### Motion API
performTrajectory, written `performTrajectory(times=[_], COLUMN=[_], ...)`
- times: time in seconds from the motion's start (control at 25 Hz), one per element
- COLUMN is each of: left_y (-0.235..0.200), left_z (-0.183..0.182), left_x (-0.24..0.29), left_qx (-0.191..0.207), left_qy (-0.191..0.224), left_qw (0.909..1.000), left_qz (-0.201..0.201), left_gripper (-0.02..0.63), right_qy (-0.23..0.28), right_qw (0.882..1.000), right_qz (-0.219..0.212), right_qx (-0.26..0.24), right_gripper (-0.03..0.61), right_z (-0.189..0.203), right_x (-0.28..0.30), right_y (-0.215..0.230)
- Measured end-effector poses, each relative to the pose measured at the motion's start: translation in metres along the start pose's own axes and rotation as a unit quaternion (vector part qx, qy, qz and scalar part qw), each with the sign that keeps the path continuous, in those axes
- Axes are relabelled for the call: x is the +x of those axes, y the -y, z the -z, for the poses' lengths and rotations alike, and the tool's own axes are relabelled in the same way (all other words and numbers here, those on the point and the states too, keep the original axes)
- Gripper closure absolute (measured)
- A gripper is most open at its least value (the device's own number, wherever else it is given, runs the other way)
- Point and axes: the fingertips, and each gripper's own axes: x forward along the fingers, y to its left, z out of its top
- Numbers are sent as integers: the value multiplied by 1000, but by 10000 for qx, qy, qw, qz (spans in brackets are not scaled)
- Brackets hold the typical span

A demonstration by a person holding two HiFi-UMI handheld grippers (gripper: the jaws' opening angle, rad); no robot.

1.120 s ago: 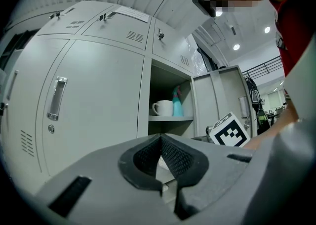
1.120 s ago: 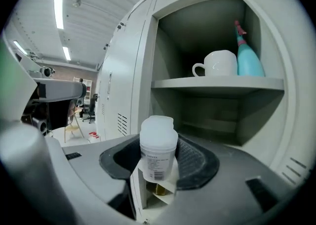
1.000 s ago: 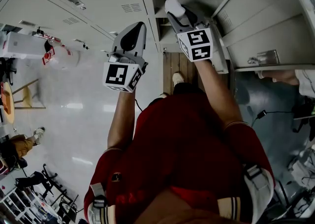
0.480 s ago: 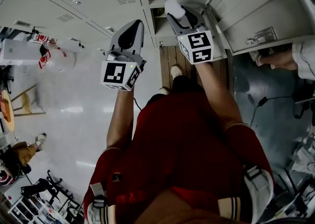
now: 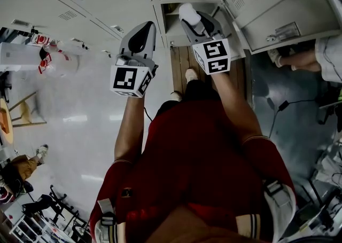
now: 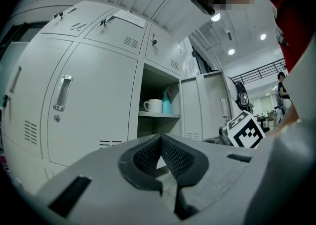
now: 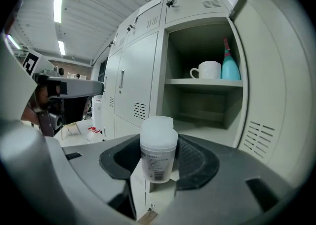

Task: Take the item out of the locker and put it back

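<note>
Floor (image 5: 75,124): pale and glossy at the far left of the head view, with a blurred clear container with red parts (image 5: 56,61) near the foot of the lockers.
Closed locker doors (image 6: 94,95): grey, vented, each with a handle, filling the left half of the left gripper view.
Left gripper (image 5: 146,26): held about level in front of the closed doors, just left of the open compartment.
Left jaws: pressed together, with nothing between the pads.
Left marker cube (image 5: 131,80): sits at the rear of that gripper, above the bare forearm.
Open compartment (image 7: 197,46): grey inside, divided by one shelf (image 7: 203,83).
Shelf load: a white mug (image 7: 207,69) on the left and a blue spray bottle (image 7: 230,67) on the right, close together; touching or not, cannot tell.
Right gripper (image 5: 192,20): tipped slightly downward, aimed at the open compartment, beside the left gripper and a little further forward.
Right jaws: spread wide and pinching the white jar (image 7: 158,150) from both sides.
White jar: upright, cloudy plastic with a rounded lid and a printed label low on the body; outside the locker, in front of the space under the shelf.
Right marker cube (image 5: 215,56): at the rear of the right gripper.
Open door (image 7: 276,85): swung out to the right of the compartment.
Another person (image 5: 320,55): only a bare limb and pale cloth at the right edge, beyond the open door.
</note>
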Motion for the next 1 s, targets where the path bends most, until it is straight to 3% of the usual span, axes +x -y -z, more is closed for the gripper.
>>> performTrajectory(times=[0.6,1.0], left_y=[2,-9], left_z=[40,70], left_x=[20,28], left_qx=[189,276], left_qy=[-124,-292], left_qw=[9997,9985], left_qz=[-86,-362], left_gripper=[607,607], right_qy=[-343,-496], right_qw=[9994,9985], right_qz=[-1,-47], right_qx=[51,219], right_gripper=[379,377], right_z=[55,101], right_x=[17,52], right_y=[12,19])
